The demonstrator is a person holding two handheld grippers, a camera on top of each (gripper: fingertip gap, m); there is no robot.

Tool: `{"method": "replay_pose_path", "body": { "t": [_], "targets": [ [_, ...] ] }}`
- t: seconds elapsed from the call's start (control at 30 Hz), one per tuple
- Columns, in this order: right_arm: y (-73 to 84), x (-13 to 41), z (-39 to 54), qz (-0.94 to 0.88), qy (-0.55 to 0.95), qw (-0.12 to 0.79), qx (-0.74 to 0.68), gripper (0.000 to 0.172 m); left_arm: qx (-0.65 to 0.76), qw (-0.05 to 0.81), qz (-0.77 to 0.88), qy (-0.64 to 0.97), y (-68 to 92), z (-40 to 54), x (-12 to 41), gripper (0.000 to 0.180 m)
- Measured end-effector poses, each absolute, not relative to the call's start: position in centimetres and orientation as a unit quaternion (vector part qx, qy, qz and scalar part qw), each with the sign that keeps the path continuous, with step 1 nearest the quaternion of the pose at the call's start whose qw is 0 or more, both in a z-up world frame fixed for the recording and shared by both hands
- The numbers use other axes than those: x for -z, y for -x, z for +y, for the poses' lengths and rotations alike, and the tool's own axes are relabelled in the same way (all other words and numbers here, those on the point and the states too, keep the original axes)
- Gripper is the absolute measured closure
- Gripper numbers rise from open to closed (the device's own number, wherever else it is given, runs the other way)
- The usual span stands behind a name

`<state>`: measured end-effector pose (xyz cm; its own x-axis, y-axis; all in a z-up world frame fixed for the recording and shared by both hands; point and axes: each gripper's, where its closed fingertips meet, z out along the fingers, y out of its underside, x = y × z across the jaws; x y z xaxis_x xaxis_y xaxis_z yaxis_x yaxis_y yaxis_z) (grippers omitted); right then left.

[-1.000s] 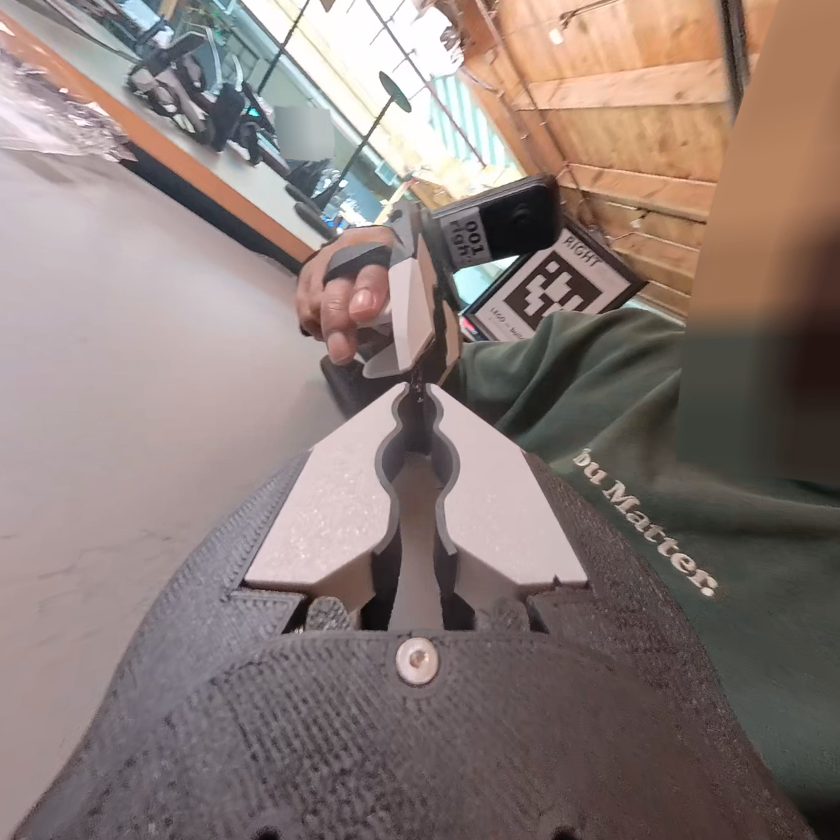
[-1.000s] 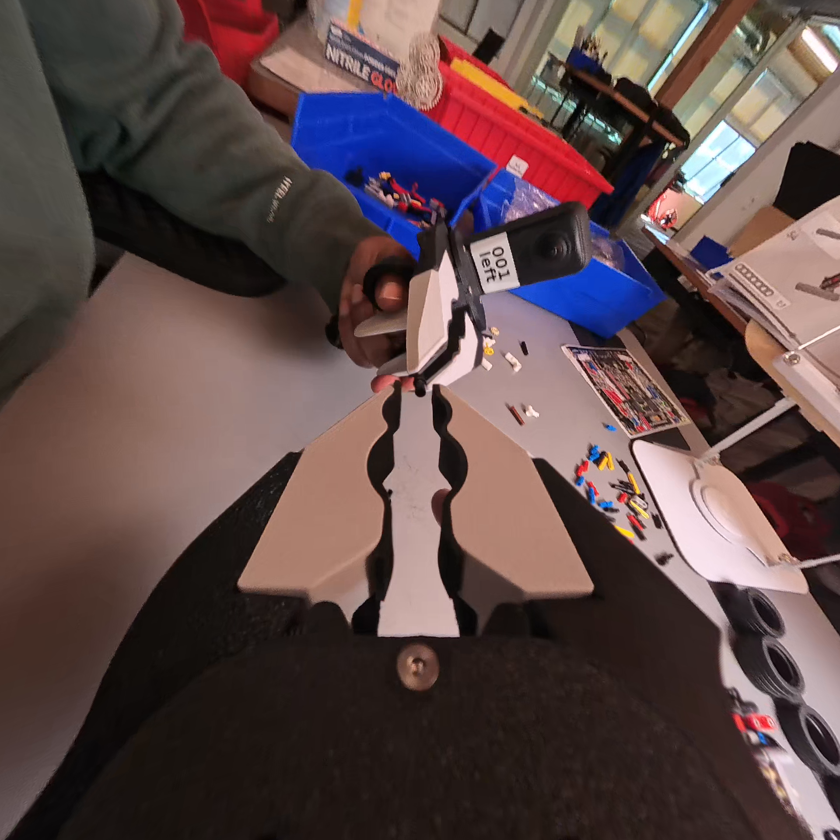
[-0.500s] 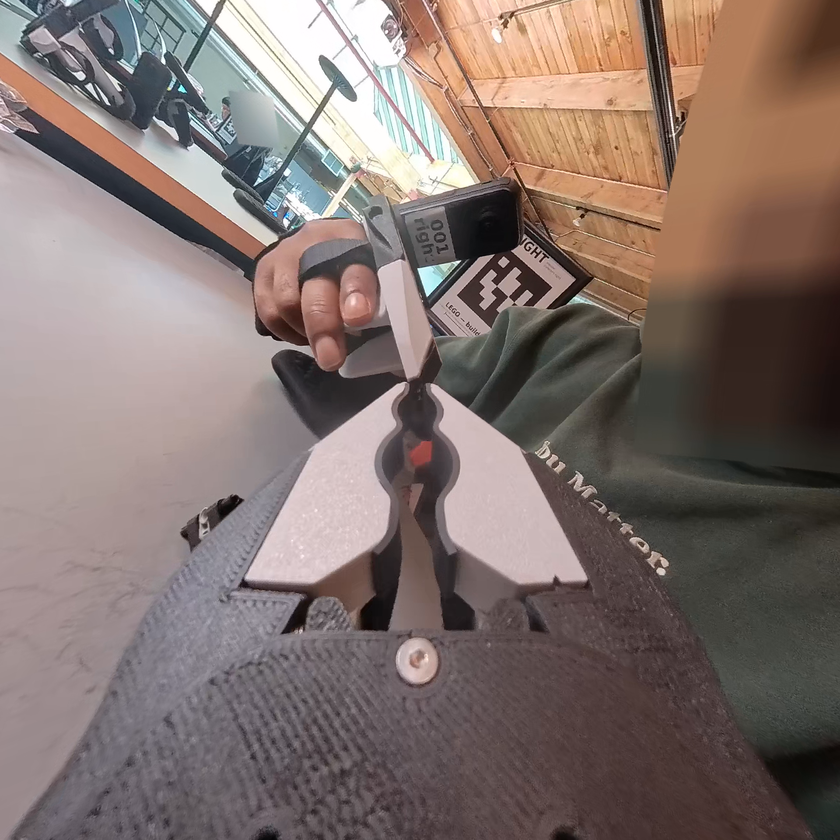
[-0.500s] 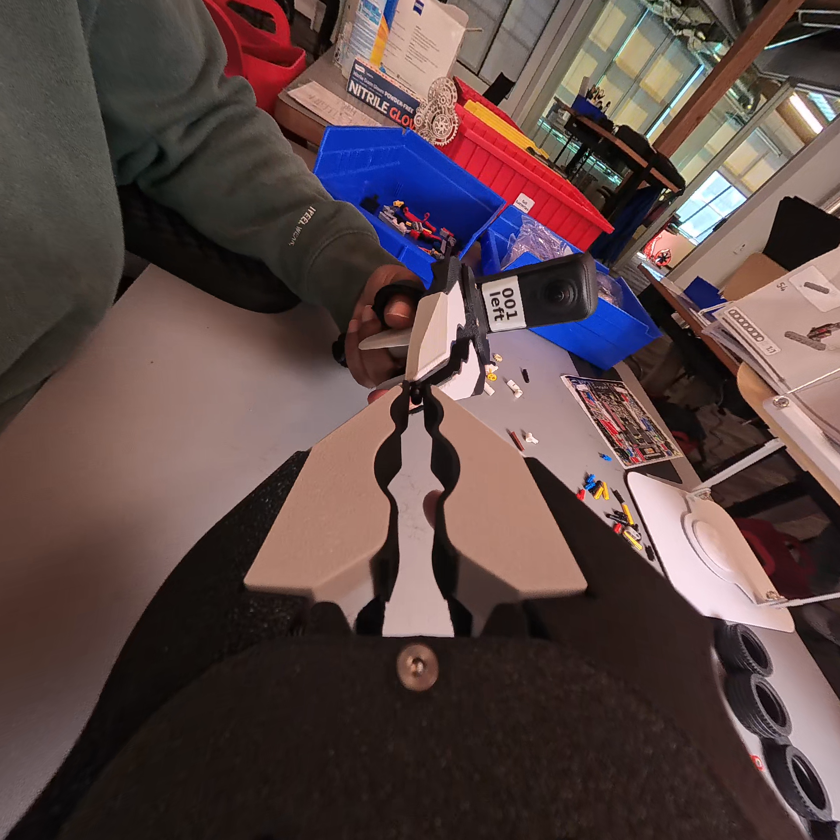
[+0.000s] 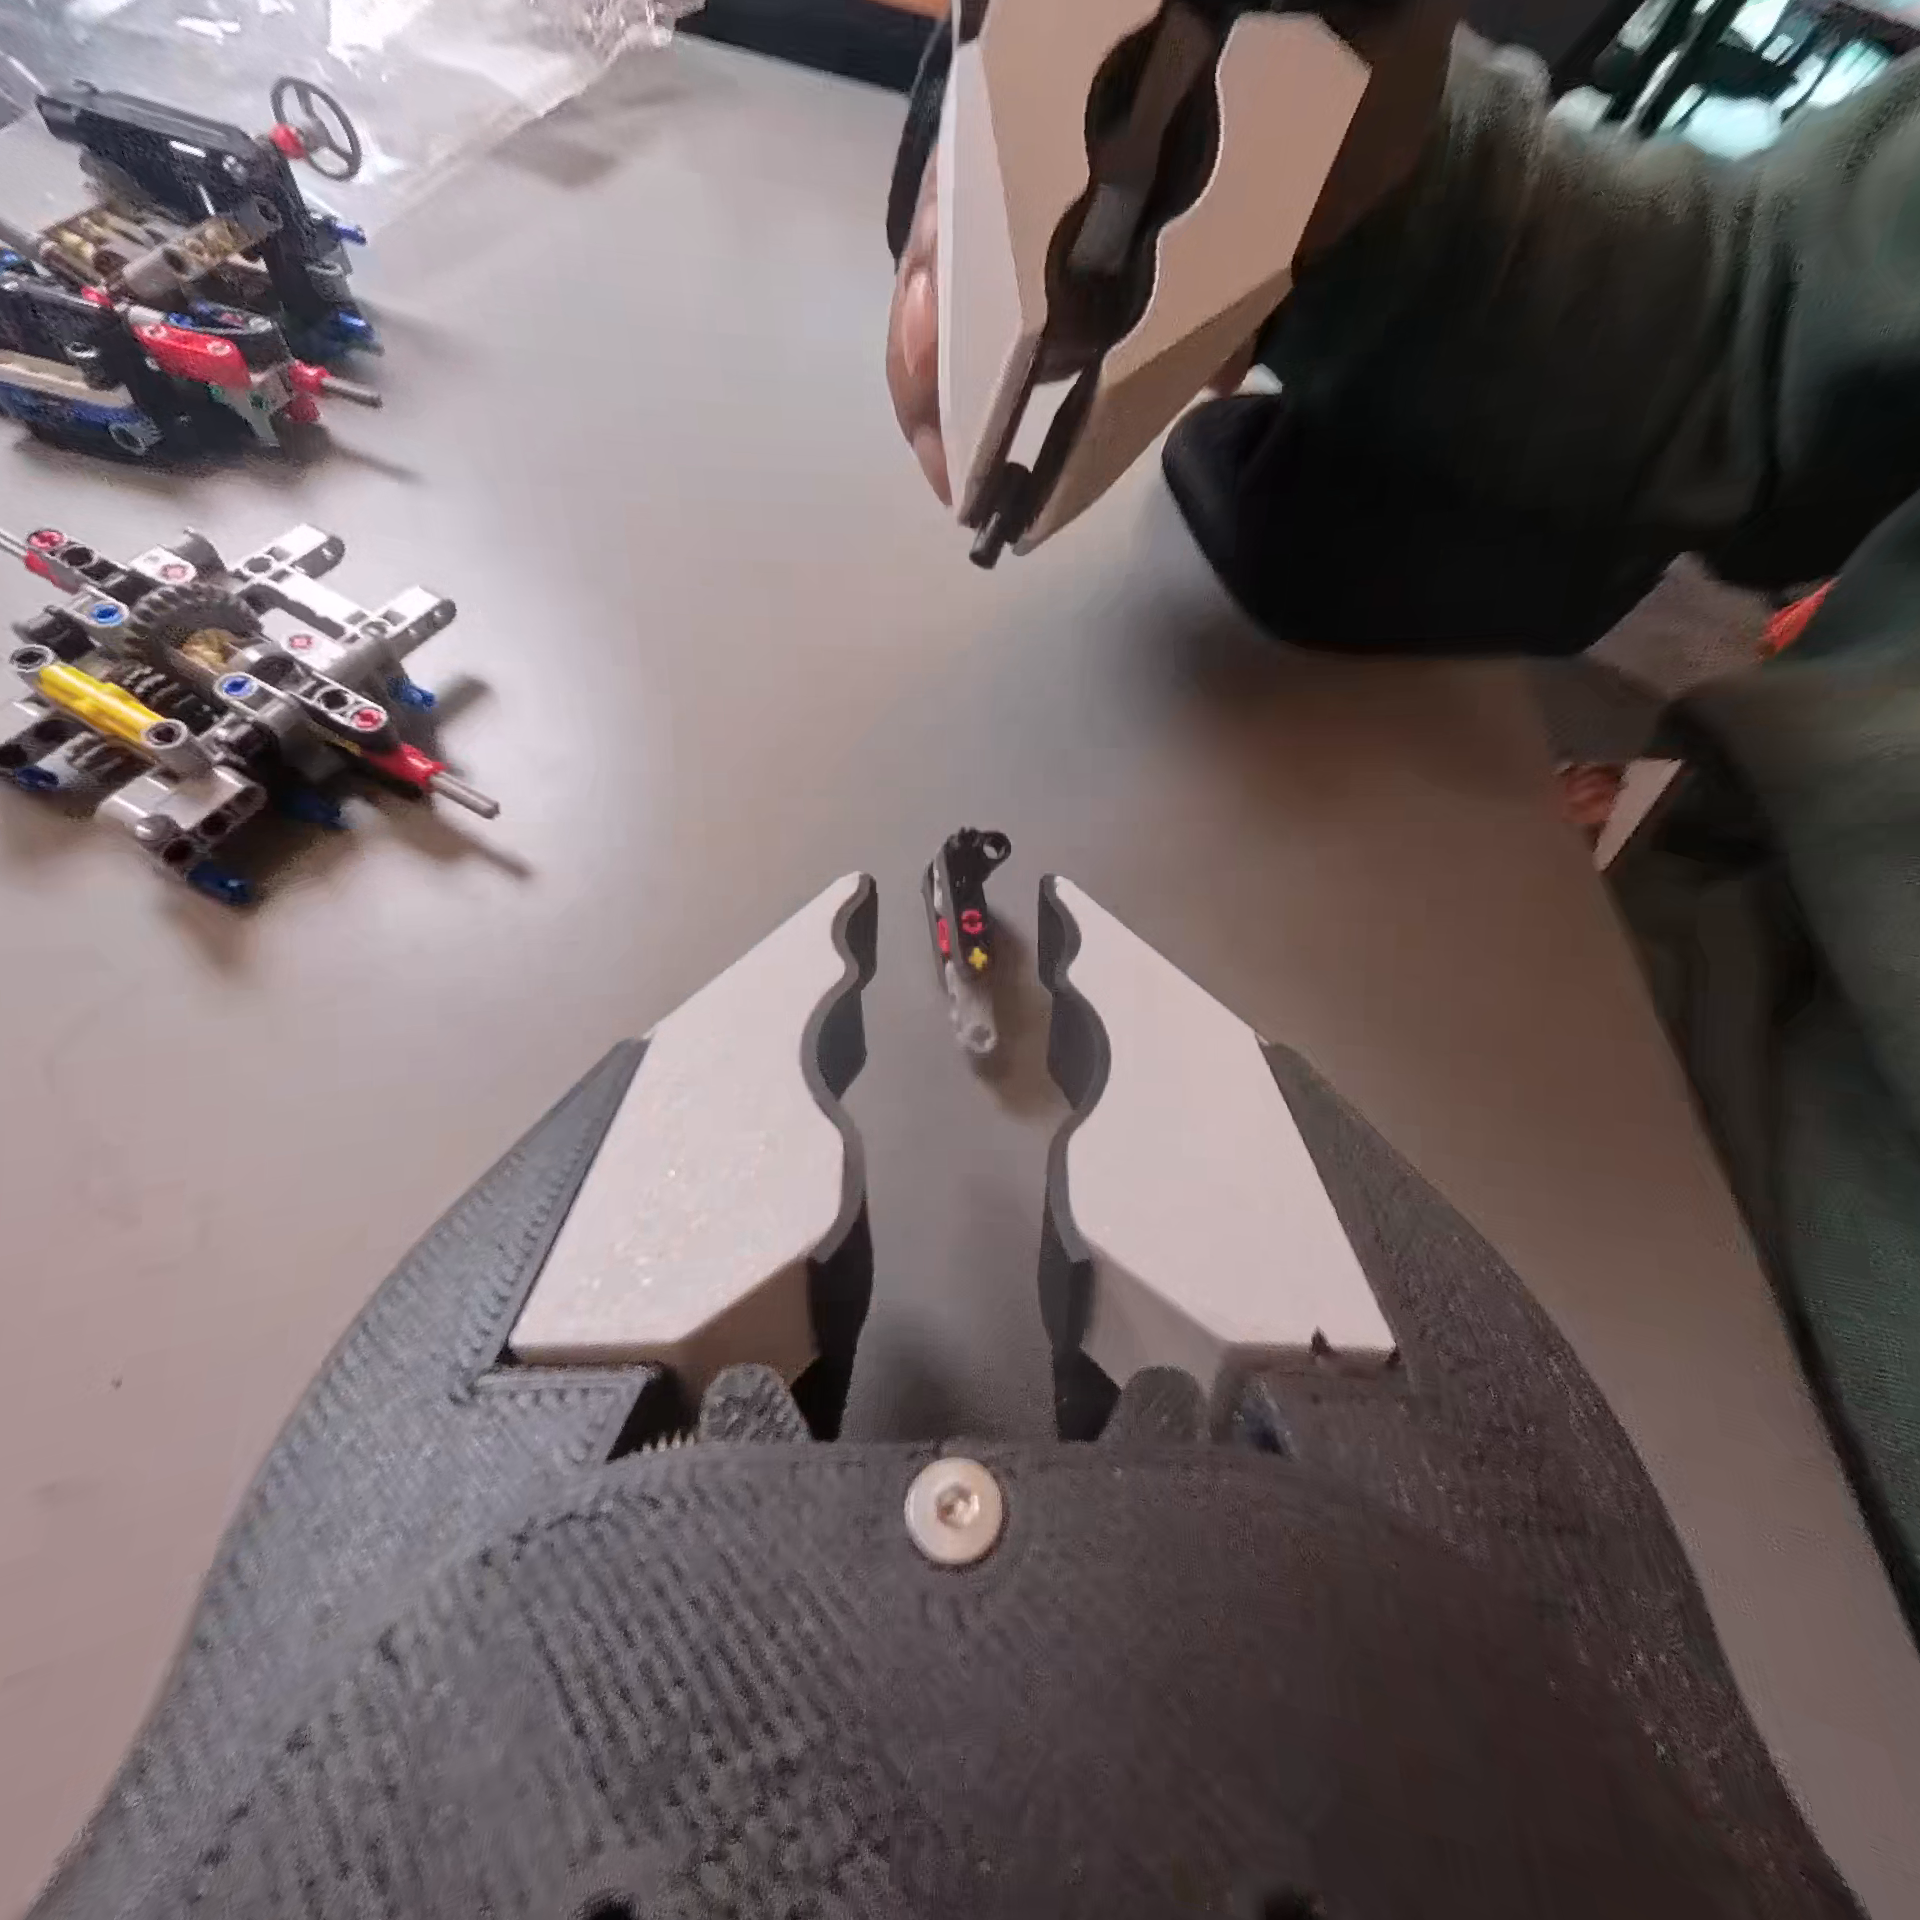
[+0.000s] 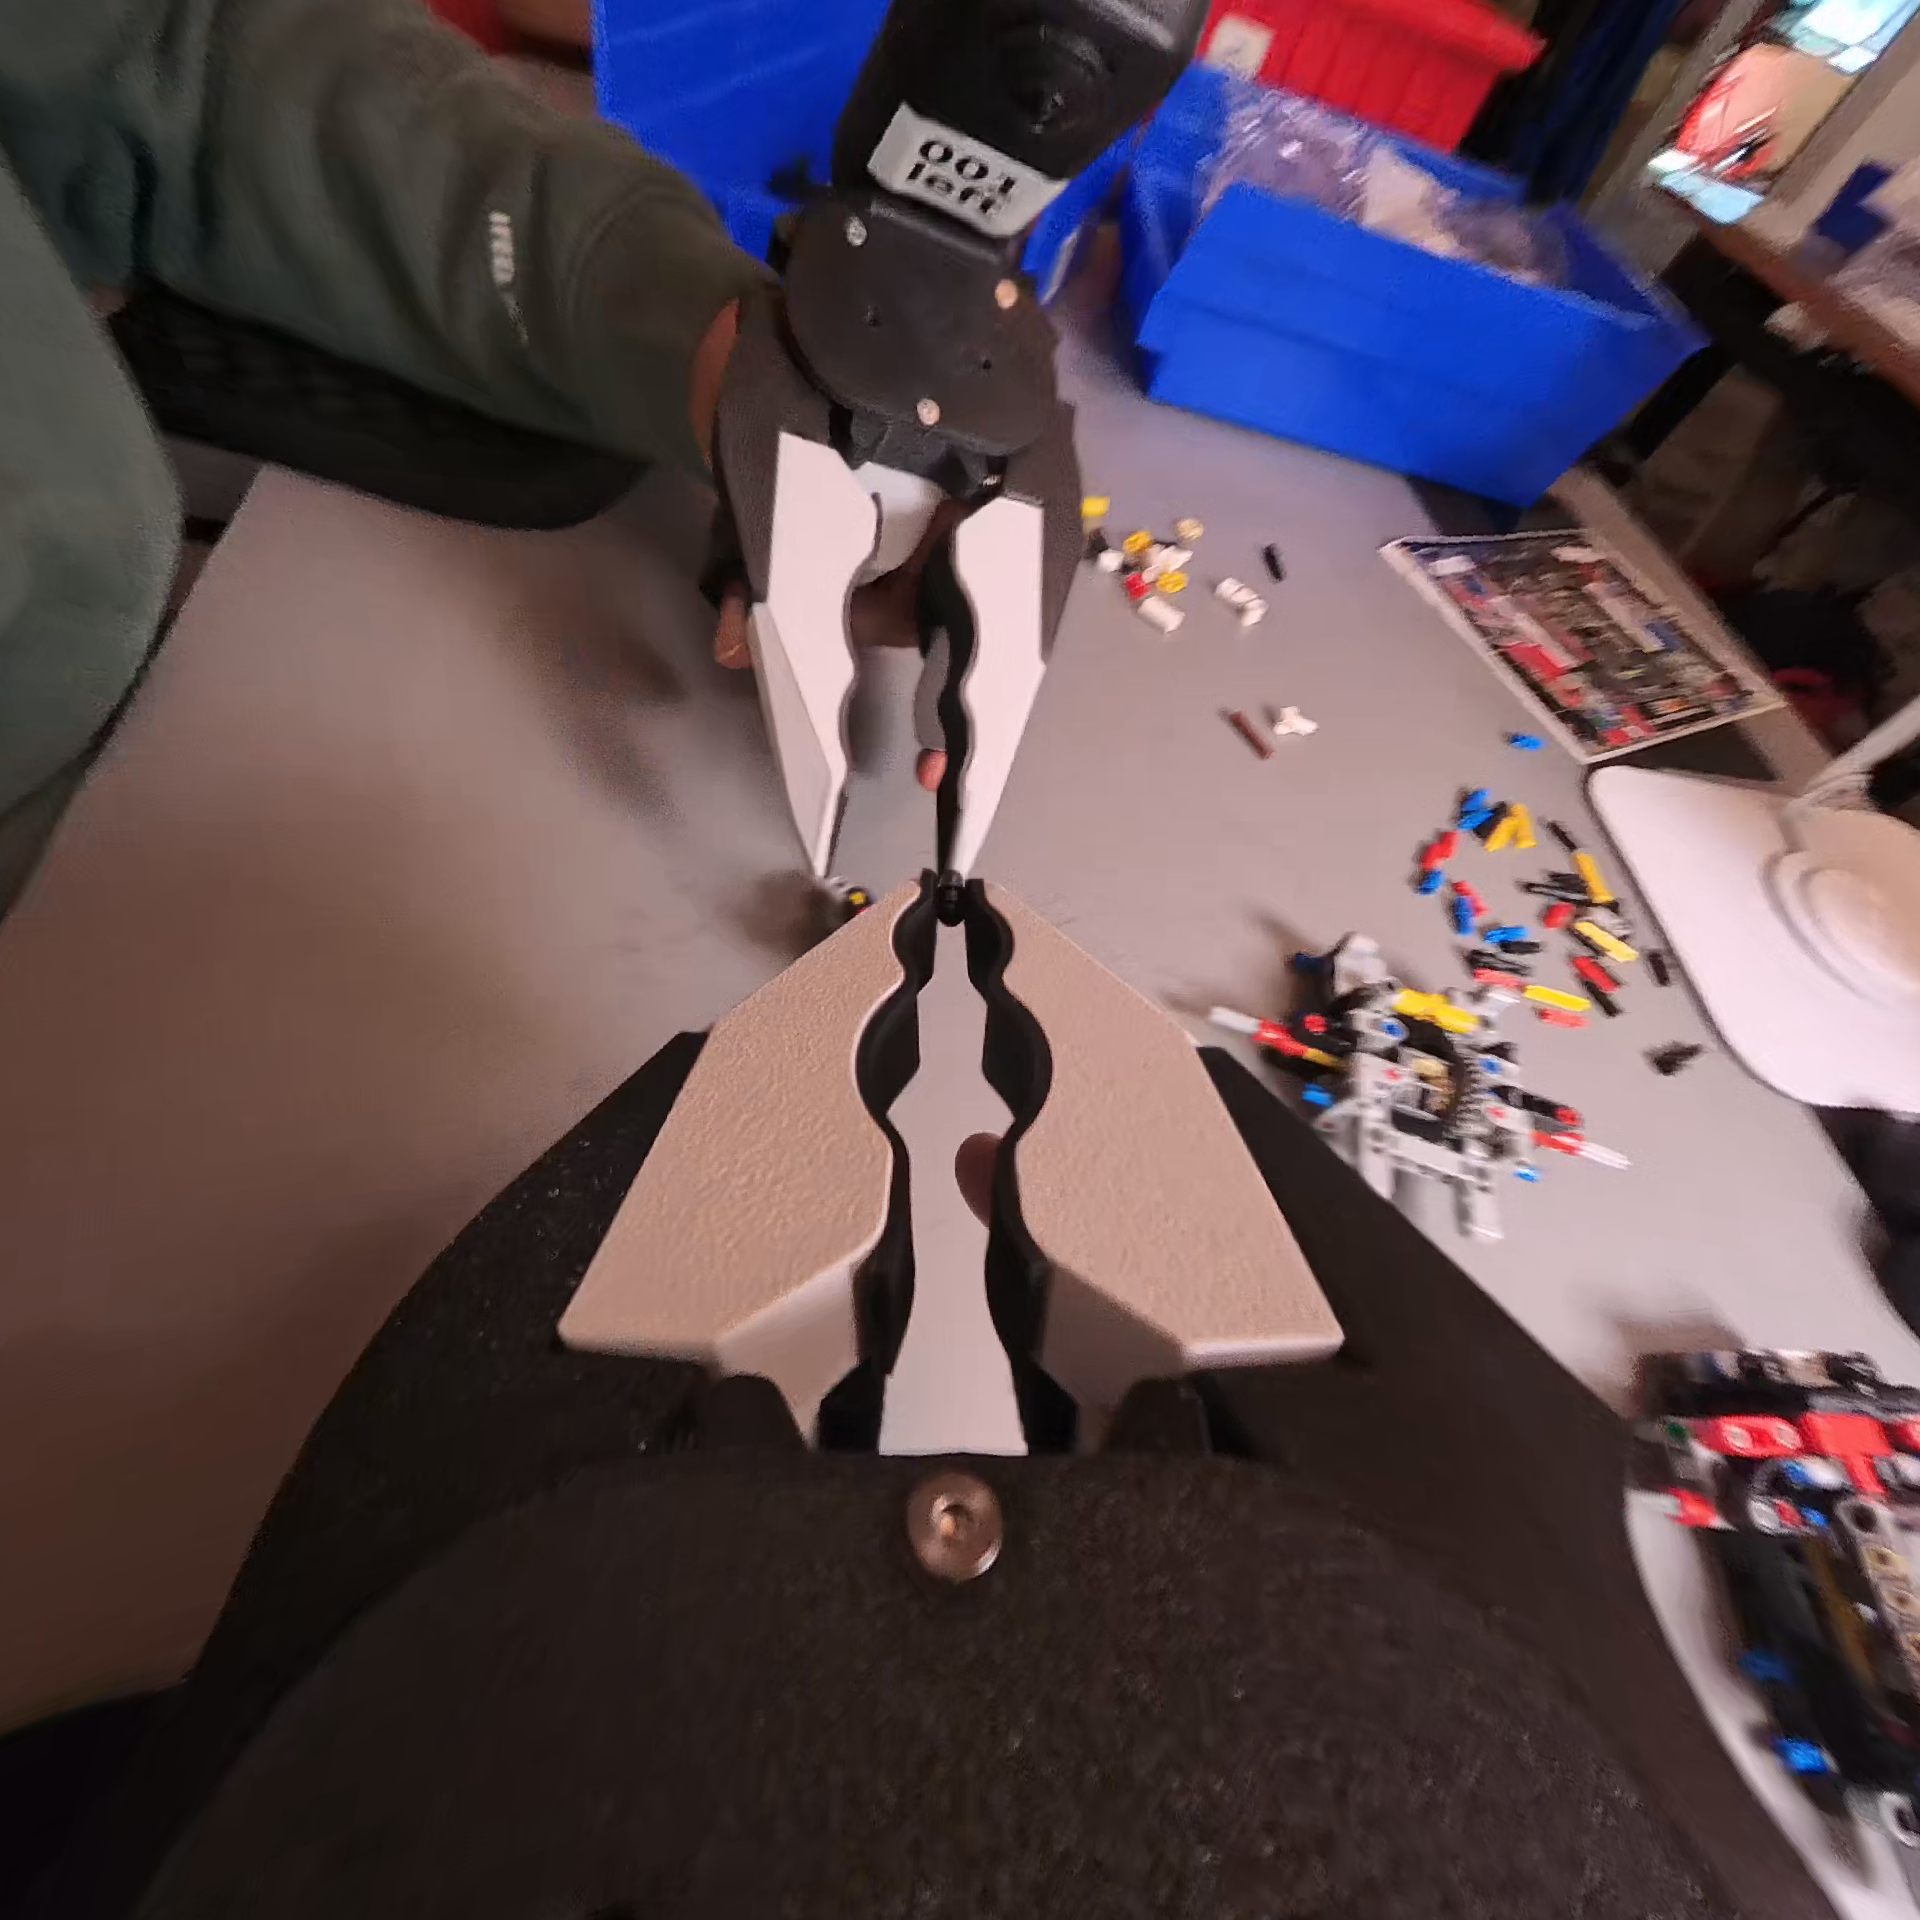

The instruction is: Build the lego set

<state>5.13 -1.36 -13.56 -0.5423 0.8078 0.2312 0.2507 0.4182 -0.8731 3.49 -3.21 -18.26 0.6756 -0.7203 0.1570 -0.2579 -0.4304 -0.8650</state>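
Because my left gripper stands wide, the small black-and-grey brick piece lies loose on the bench between its 2 fingers, touching neither. My right gripper pinches a black pin, poised just above.

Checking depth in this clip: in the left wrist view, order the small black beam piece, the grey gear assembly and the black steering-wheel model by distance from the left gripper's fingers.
1. Small black beam piece, between the fingers.
2. Grey gear assembly, left.
3. Black steering-wheel model, far left.
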Motion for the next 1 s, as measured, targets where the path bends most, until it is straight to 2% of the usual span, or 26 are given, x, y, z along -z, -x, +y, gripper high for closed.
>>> {"method": "replay_pose_path", "body": {
  "t": [0.13, 0.23, 0.4, 0.73, 1.0],
  "targets": [
    [-5.8, 15.5, -3.7, -0.809, 0.322, 0.282, -0.403, 0.169, 0.156, 0.424, 0.347, 0.822, -4.1, -3.2, 20.8, 0.15],
    [-5.5, 16.6, -4.0, -0.82, 0.32, 0.275, -0.386, 0.169, 0.114, 0.417, 0.363, 0.825, -4.1, -2.8, 21.7, 0.15],
    [-4.9, 18.0, -3.3, -0.826, 0.335, 0.279, -0.356, 0.169, 0.081, 0.423, 0.362, 0.827, -3.6, -2.3, 21.9, 0.174],
    [-5.0, 18.7, -2.3, -0.827, 0.358, 0.275, -0.334, 0.168, 0.152, 0.438, 0.338, 0.819, -3.9, -2.7, 20.3, 0.175],
    [-4.5, 17.0, -3.1, -0.815, 0.348, 0.294, -0.359, 0.169, 0.141, 0.405, 0.344, 0.835, -3.5, -3.0, 21.1, 0.175]
  ]
}}
